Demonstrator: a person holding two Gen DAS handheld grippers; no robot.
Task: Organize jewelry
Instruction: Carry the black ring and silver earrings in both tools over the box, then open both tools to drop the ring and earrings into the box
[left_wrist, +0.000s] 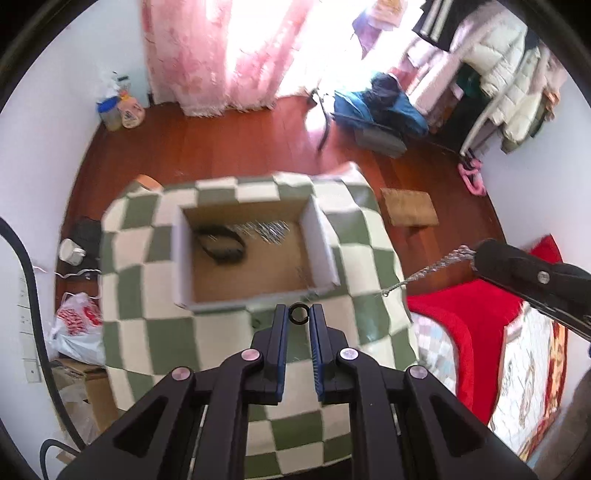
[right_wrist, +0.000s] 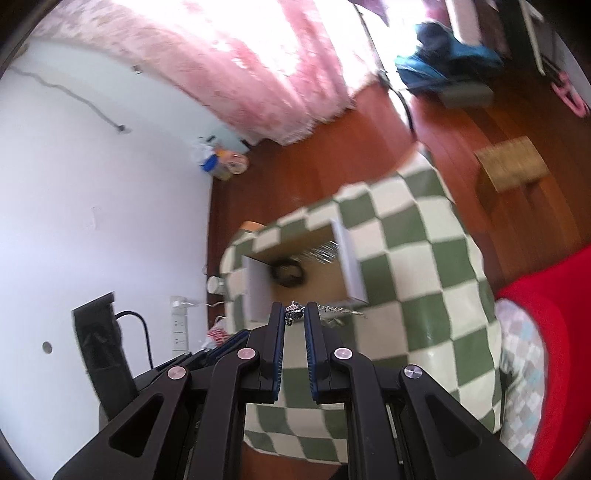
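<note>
Left hand-held gripper (left_wrist: 299, 313) and right hand-held gripper (right_wrist: 294, 312), both narrowly closed, fingers pointing forward and down.

We count one open cardboard box (left_wrist: 255, 258) on one checkered tabletop (left_wrist: 140, 295). Inside lie one black band (left_wrist: 221, 245) and one silver chain piece (left_wrist: 271, 229). We see one black ring (left_wrist: 298, 312) and one more silver chain (left_wrist: 432, 267) held outside it.

black ring (left_wrist: 299, 313): pinched upright | silver chain (left_wrist: 428, 271): dangling | box (left_wrist: 255, 251): open
</note>
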